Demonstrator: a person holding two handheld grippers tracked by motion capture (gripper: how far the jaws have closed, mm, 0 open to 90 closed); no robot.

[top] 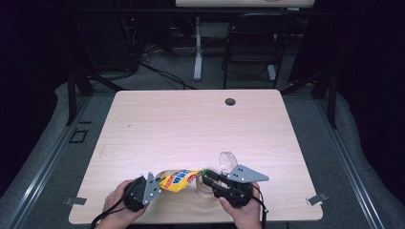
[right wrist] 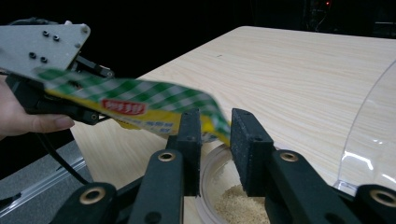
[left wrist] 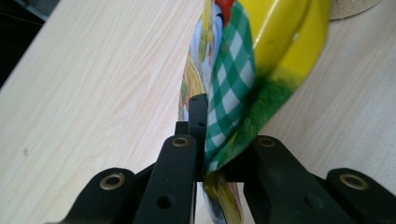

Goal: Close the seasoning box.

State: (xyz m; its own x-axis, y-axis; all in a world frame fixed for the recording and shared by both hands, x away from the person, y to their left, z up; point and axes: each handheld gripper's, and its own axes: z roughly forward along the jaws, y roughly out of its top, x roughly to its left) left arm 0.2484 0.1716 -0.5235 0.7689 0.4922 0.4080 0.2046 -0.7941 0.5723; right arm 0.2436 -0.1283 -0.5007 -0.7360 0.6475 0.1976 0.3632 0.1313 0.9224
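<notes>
The left claw (top: 154, 187) is clamped on one end of a yellow snack bag (top: 179, 180), its two black jaws pressed tight against the green-checked and yellow foil, which rises straight ahead of them in the left gripper view (left wrist: 243, 79). From that claw the bag stretches across, above the tabletop (top: 191, 124), to the right claw (top: 206, 180), which faces the left one from just beyond the bag's other end. The right claw stands apart: in the right gripper view the bag's (right wrist: 135, 105) checked edge lies in the gap between the jaws, close to the left-hand one, while the right-hand jaw stands clear of it, so the foil is not pinched there. Directly below the right claw's tips sits a clear round container (right wrist: 224, 196) with a layer of pale brown crumbs in it, and just to the claw's far side stands a clear curved lid (top: 228, 162). Each claw is held by a hand, the left hand (top: 117, 202) and the right hand (top: 246, 212), near the tabletop's front edge.
</notes>
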